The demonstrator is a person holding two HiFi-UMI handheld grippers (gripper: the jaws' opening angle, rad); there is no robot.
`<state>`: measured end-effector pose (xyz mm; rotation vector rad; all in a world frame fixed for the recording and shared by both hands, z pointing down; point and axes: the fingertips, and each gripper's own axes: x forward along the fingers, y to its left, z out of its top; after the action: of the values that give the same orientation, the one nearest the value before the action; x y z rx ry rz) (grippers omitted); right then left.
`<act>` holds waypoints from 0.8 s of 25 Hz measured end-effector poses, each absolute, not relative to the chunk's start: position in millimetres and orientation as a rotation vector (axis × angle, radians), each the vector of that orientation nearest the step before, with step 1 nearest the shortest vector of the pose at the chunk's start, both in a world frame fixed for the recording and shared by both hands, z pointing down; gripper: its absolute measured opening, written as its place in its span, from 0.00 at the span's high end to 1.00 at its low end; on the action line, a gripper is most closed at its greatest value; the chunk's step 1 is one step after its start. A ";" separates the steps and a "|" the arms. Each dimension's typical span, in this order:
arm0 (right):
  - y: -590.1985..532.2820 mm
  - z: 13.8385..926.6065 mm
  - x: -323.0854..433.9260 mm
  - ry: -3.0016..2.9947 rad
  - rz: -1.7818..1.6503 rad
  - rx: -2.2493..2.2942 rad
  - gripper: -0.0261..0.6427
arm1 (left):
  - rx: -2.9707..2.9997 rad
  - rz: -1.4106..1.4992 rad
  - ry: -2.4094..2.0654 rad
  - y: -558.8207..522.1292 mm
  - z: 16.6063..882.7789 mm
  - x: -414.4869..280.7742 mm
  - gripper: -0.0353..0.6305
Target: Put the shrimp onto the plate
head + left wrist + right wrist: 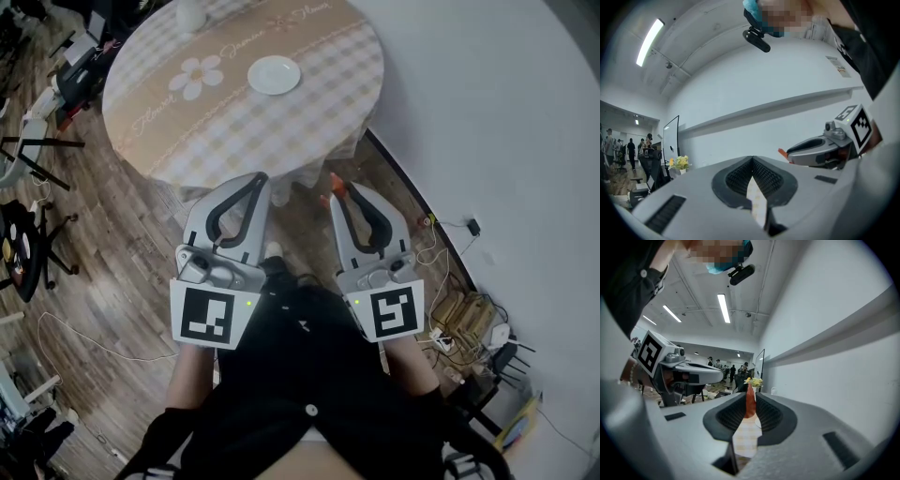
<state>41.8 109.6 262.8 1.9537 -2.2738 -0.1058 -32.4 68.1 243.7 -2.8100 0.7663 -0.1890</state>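
One shrimp (750,401), upright, pinched at the tips of my right gripper's (345,192) fingers, held near the table's (141,103) near edge. My left gripper (260,180): fingers together, gripping nothing. One white plate (275,75) on the table, bare, well apart from the shrimp.

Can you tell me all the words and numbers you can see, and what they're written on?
Tablecloth: curly writing along its tan band, too small to read for sure.
Wall sticker: its print is too blurred to read.
Left marker cube and right marker cube: black-and-white square patterns only, no letters or numbers.
Nothing else with writing shows.
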 end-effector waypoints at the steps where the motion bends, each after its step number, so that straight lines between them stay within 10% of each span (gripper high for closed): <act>1: 103.6 263.2 41.2 -2.268 -0.104 1.957 0.89 | -2.810 -0.187 0.761 61.8 243.7 -33.1 0.94; 20: 36.6 268.8 38.6 -2.203 -0.092 1.994 0.89 | -2.847 -0.188 0.723 -14.3 256.3 -36.9 0.94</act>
<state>38.6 36.6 268.8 1.9937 -2.2026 -0.0924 -36.9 -14.3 256.3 -2.8474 0.7233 -0.1883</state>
